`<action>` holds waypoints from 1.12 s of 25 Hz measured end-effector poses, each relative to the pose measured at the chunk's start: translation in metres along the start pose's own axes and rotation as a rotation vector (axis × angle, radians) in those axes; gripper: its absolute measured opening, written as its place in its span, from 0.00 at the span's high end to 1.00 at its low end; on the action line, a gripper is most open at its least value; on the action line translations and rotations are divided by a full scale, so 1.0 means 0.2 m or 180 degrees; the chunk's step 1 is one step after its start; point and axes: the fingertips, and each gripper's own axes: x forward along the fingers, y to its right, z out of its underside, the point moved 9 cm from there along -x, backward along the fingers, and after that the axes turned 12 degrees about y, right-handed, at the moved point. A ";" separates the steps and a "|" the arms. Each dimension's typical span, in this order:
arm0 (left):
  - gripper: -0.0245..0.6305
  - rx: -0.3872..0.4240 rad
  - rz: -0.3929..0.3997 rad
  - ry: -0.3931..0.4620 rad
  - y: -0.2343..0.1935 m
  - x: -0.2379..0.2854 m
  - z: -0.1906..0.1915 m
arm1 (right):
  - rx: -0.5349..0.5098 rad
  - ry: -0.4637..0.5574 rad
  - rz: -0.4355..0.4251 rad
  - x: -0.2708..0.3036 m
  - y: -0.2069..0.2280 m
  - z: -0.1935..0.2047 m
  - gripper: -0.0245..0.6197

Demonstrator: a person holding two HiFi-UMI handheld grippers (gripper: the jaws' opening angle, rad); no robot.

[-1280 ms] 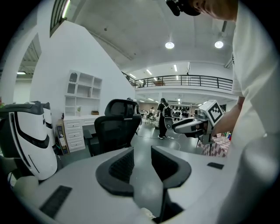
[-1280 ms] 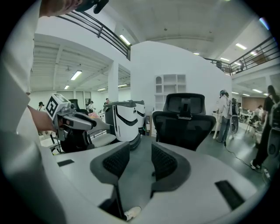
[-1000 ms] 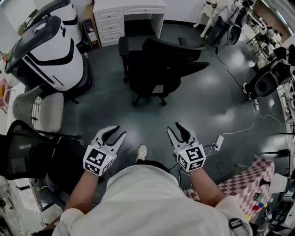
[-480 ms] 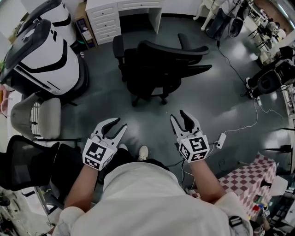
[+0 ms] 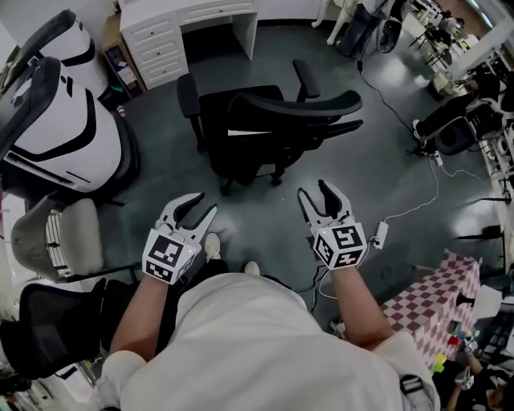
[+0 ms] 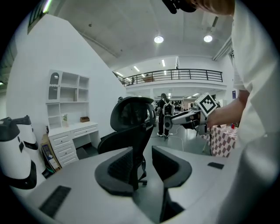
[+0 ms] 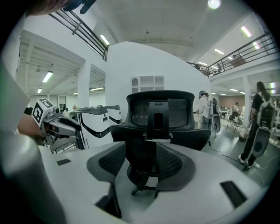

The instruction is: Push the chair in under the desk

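A black office chair (image 5: 269, 128) stands on the dark floor with its backrest towards me, out in front of the white desk (image 5: 193, 18) at the top of the head view. Both grippers hover short of the backrest and touch nothing. My left gripper (image 5: 201, 206) is open and empty, and its own view shows the chair (image 6: 131, 116) beyond its fingers (image 6: 117, 168), with the right gripper (image 6: 192, 119) alongside. My right gripper (image 5: 316, 193) is open, its jaws have just been opening, and nothing lies between them. The chair back (image 7: 159, 114) fills the right gripper view.
A large white and black machine (image 5: 60, 120) stands at the left, with a beige chair (image 5: 68, 237) and a black mesh chair (image 5: 44, 333) below it. A cable and power strip (image 5: 381, 234) lie on the floor at the right, near a checkered cloth (image 5: 438, 309).
The person has stepped forward, so the chair and desk sit nearer to both grippers. The right gripper's jaws stand wider apart than before.
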 end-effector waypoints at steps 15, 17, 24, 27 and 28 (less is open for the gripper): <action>0.65 0.0519 0.0642 -0.0112 -0.54 0.47 0.00 | 0.0039 0.0033 0.0704 0.44 0.15 -0.11 0.49; 0.63 0.0620 0.0749 -0.0160 -0.58 0.55 0.01 | -0.0005 0.0023 0.0806 0.44 0.14 -0.11 0.49; 0.61 0.0836 0.1110 -0.0318 -0.59 0.74 0.04 | 0.0037 -0.0013 0.0964 0.47 0.20 -0.12 0.48; 0.63 0.0900 0.1210 -0.0363 -0.58 0.81 0.07 | 0.0089 -0.0024 0.0767 0.52 0.24 -0.11 0.48; 0.63 0.0914 0.1253 -0.0363 -0.58 0.82 0.08 | 0.0103 -0.0026 0.0737 0.53 0.25 -0.11 0.48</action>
